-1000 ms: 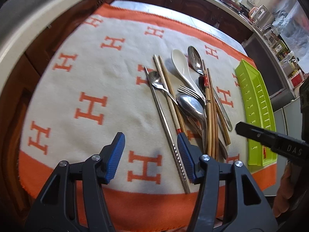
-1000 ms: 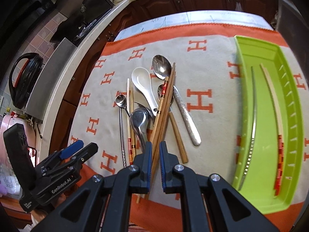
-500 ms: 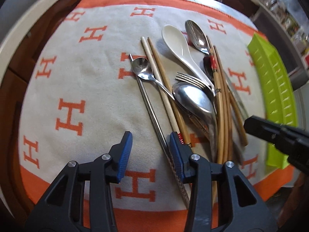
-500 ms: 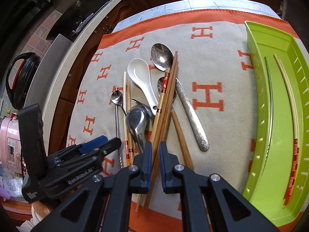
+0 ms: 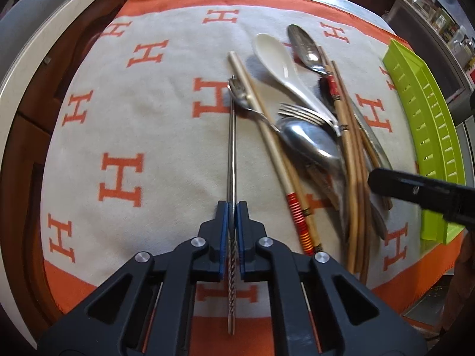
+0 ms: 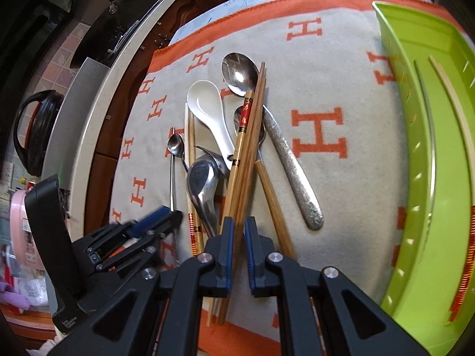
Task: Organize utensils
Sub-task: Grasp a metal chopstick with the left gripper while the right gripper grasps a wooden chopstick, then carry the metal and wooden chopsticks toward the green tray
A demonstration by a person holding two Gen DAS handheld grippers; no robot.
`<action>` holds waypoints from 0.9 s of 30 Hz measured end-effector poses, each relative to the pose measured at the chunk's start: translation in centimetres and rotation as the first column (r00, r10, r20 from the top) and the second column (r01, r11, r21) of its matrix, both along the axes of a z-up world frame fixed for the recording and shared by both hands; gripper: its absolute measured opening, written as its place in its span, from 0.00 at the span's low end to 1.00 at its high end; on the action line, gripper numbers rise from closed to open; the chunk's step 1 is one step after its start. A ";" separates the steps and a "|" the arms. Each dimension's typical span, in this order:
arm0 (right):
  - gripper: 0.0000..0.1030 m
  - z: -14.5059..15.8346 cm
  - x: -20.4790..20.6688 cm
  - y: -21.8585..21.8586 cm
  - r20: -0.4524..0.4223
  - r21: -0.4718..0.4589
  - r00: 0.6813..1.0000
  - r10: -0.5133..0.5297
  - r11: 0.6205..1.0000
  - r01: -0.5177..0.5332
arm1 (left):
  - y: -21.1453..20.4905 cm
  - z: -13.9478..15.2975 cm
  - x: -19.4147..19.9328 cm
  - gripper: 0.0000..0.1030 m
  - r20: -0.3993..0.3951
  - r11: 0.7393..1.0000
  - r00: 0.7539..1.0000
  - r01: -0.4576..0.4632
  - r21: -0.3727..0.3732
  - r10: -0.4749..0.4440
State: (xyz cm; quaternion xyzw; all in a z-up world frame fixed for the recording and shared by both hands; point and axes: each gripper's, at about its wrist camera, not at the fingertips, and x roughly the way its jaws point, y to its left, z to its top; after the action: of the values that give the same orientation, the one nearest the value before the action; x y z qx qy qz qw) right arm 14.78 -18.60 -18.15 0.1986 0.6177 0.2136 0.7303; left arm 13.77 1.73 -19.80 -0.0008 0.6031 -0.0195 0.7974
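Utensils lie heaped on a cream blanket with orange H marks, filling the middle of both views. In the left wrist view, the left gripper at lower centre has its blue pads pressed together on a metal chopstick, whose twisted end runs back between the jaws while its thin shaft points toward the top of the frame. To the right of it lie a pale chopstick pair with red-and-yellow banding, a small teaspoon, a fork, a large steel spoon, a white ceramic spoon and a bundle of brown wooden chopsticks.

In the right wrist view, the right gripper at lower centre sits with its pads closed to a narrow gap around the brown wooden chopsticks, which pass between the jaws; whether they are firmly pinched I cannot tell. A textured-handled spoon lies just right of them. The lime green tray fills the right edge and holds a metal chopstick and a pale chopstick with a red banded end.
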 end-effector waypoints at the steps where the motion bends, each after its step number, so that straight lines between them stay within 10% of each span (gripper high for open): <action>1: 0.14 -0.2 0.2 -0.1 -0.011 0.011 1.000 -0.006 1.000 0.006 | 0.5 0.0 0.0 0.04 -0.003 1.000 1.000 -0.008 -0.005 0.008; 12: 0.22 -2.1 1.5 -0.7 -0.075 0.085 0.995 -0.061 0.994 0.067 | 2.0 0.0 0.0 0.04 -0.007 0.999 1.000 -0.026 -0.041 0.026; 16: 0.06 -2.2 1.3 -0.7 -0.053 0.109 0.997 -0.060 0.992 0.066 | 1.8 0.0 -0.1 0.04 -0.002 0.999 1.000 -0.029 -0.041 0.029; 27: 0.06 -0.1 0.4 -0.5 0.050 0.037 0.998 -0.047 0.998 0.045 | 3.2 0.2 -0.3 0.03 -0.016 0.981 0.992 -0.126 -0.146 0.125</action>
State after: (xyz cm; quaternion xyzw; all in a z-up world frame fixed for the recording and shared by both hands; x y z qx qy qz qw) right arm 15.21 -19.08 -18.26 0.2203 0.5903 0.2128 0.7468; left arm 13.47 4.90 -19.59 -0.0978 0.6013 -0.0135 0.7929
